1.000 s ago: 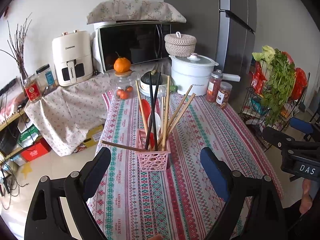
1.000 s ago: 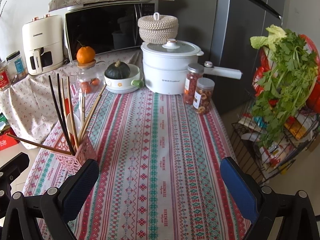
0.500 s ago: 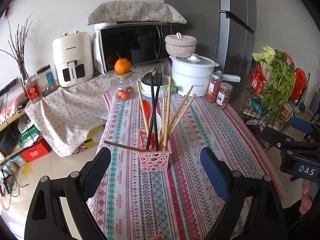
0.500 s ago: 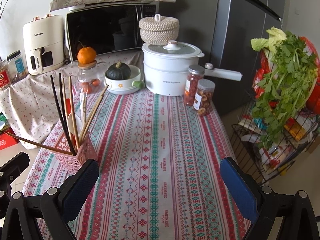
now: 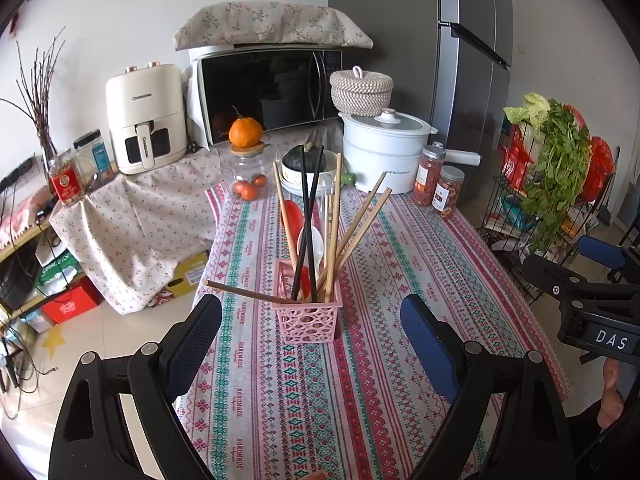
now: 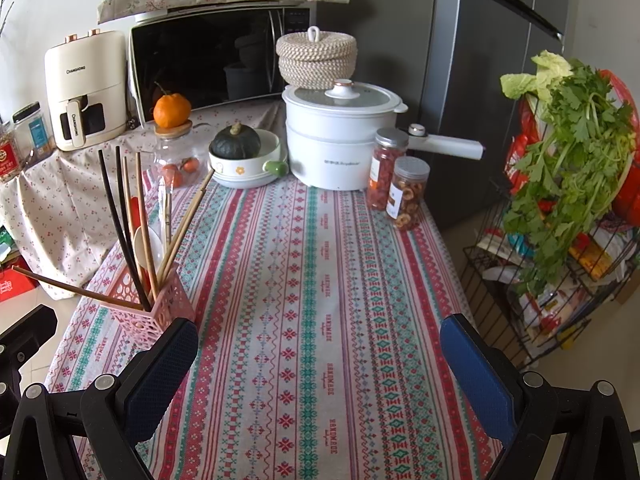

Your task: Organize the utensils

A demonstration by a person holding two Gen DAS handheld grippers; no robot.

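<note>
A pink perforated basket (image 5: pixel 307 312) (image 6: pixel 150 312) stands on the patterned tablecloth (image 6: pixel 320 280). It holds several wooden chopsticks (image 5: pixel 360 220), two black chopsticks (image 5: pixel 307 216), a white spoon (image 5: pixel 316 240) and a red spoon (image 5: pixel 293 216). One wooden chopstick (image 5: pixel 240 292) lies tilted across its left rim. My left gripper (image 5: pixel 311 330) hangs open just in front of the basket, nothing between its fingers. My right gripper (image 6: pixel 320 344) is open over bare cloth, the basket at its left fingertip (image 6: pixel 170 344).
At the table's far end stand a white pot (image 6: pixel 340 136), two lidded jars (image 6: pixel 396 184), a bowl with a dark squash (image 6: pixel 240 152) and a glass jar topped by an orange (image 6: pixel 172 132). A wire rack with greens (image 6: pixel 560 200) is at the right. Floor lies left.
Both views have drifted very slightly; the basket and utensils stay as they were, and both grippers remain open.
</note>
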